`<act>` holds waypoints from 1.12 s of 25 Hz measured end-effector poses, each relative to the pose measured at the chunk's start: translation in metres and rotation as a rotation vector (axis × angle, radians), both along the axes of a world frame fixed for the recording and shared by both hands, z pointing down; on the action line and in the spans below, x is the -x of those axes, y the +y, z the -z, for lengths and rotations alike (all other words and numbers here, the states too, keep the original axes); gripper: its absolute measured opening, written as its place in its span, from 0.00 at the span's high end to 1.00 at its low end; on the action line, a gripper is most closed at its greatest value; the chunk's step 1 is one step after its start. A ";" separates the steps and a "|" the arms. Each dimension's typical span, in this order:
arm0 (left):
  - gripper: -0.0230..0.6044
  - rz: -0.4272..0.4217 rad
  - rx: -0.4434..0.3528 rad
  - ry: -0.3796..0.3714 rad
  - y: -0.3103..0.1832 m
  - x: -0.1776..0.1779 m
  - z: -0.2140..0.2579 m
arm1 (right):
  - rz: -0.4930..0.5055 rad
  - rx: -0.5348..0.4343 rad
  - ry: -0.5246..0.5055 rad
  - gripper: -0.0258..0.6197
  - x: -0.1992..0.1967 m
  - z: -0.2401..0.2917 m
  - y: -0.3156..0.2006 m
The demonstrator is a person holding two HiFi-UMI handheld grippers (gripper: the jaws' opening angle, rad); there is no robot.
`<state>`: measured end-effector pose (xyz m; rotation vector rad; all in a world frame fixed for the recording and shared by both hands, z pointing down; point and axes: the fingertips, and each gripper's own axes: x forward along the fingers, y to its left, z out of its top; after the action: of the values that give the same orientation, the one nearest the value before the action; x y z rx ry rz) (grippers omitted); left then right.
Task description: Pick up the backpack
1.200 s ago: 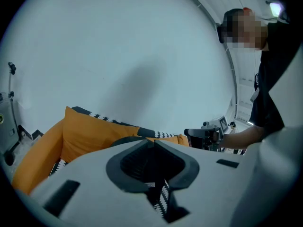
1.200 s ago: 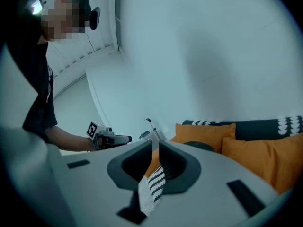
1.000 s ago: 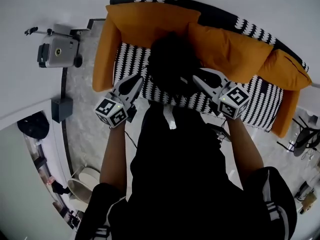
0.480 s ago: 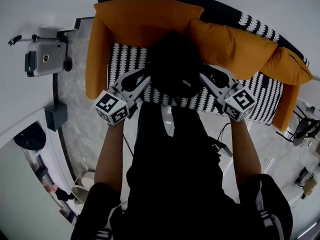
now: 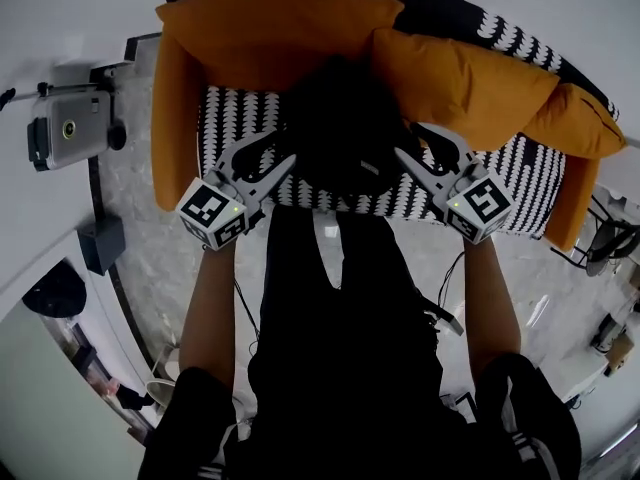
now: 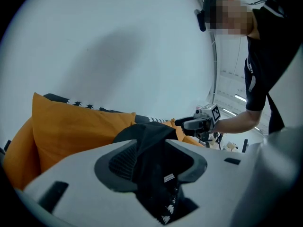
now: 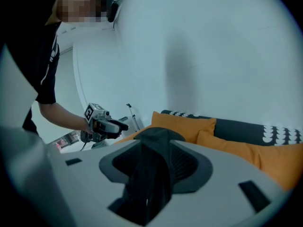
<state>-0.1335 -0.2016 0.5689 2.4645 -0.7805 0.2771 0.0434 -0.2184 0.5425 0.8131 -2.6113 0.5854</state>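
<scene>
The black backpack (image 5: 340,118) rests on the black-and-white patterned sofa seat (image 5: 235,118), in front of the orange cushions (image 5: 270,38). My left gripper (image 5: 270,158) is at its left side and my right gripper (image 5: 420,148) at its right side. Both have just been opening their jaws and now stand wide. In the left gripper view, black backpack fabric (image 6: 154,167) runs loosely through the gap between the pads. The right gripper view shows the same: dark fabric (image 7: 149,174) lies between spread jaws without being pinched. Each gripper view also catches the other gripper, the right (image 6: 196,123) and the left (image 7: 105,125).
Orange cushions (image 5: 470,78) line the sofa back and both arms. A grey device on a stand (image 5: 65,138) and a dark box (image 5: 100,243) sit left of the sofa by the white wall. Cables (image 5: 445,313) lie on the marbled floor (image 5: 150,238).
Both grippers have sunk toward the sofa seat with the backpack between them. Their jaws have spread from nearly shut to wide, letting go of the fabric.
</scene>
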 end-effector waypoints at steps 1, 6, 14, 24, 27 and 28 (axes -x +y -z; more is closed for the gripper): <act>0.69 -0.003 -0.004 -0.002 -0.002 -0.001 -0.003 | 0.005 -0.001 0.003 0.68 0.001 -0.003 0.000; 0.68 -0.050 -0.018 -0.030 -0.007 -0.010 -0.017 | 0.024 0.004 0.034 0.67 0.002 -0.016 0.002; 0.66 -0.102 -0.078 -0.036 -0.017 -0.020 -0.032 | 0.054 -0.032 0.058 0.67 0.008 -0.028 -0.003; 0.66 -0.199 -0.108 -0.073 -0.020 -0.032 -0.047 | 0.018 -0.014 0.070 0.67 0.003 -0.043 -0.009; 0.66 -0.204 -0.108 -0.080 -0.021 -0.034 -0.049 | 0.032 -0.013 0.073 0.68 0.005 -0.043 -0.008; 0.67 -0.205 -0.107 -0.082 -0.021 -0.035 -0.049 | 0.038 -0.015 0.070 0.68 0.007 -0.042 -0.009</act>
<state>-0.0987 -0.2225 0.6183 2.6533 -0.5884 0.4235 0.0360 -0.2272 0.5846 0.7727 -2.5642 0.5179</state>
